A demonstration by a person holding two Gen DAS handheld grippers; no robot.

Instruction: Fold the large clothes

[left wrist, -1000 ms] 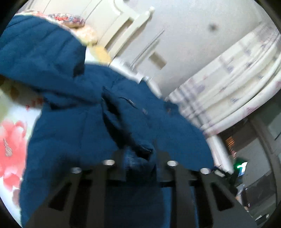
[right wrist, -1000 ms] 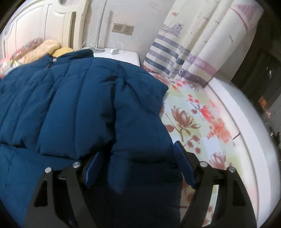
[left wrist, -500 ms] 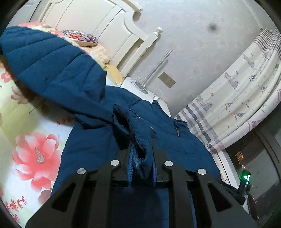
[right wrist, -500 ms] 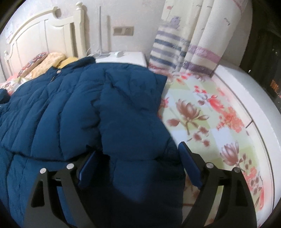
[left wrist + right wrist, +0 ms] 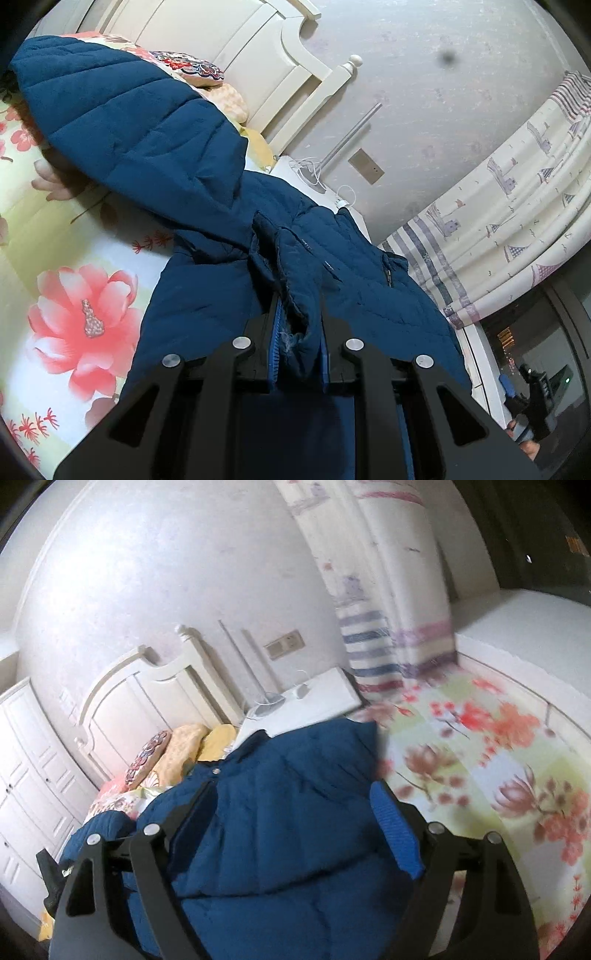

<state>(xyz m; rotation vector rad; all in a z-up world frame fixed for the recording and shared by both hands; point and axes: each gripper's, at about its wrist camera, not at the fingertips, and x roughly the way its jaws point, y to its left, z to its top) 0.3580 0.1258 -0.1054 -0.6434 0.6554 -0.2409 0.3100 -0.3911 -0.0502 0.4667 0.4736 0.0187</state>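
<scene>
A large dark blue quilted jacket [image 5: 192, 258] lies spread on a bed with a floral sheet [image 5: 74, 306]. My left gripper [image 5: 297, 332] is shut on a bunched edge of the jacket and lifts it; one sleeve [image 5: 122, 122] stretches up to the left. In the right wrist view the jacket [image 5: 288, 812] fills the space between the wide-open fingers of my right gripper [image 5: 295, 797], which hovers above it and grips nothing.
A white headboard [image 5: 147, 690] and pillows [image 5: 177, 749] stand at the bed's head. A white nightstand [image 5: 317, 698] with cables is beside it. Striped curtains [image 5: 517, 206] hang at the right. The floral sheet [image 5: 498, 775] shows right of the jacket.
My left gripper has closed tighter on the jacket fold and raised it. My right gripper has tilted upward and back, so more wall and headboard show; it stays open.
</scene>
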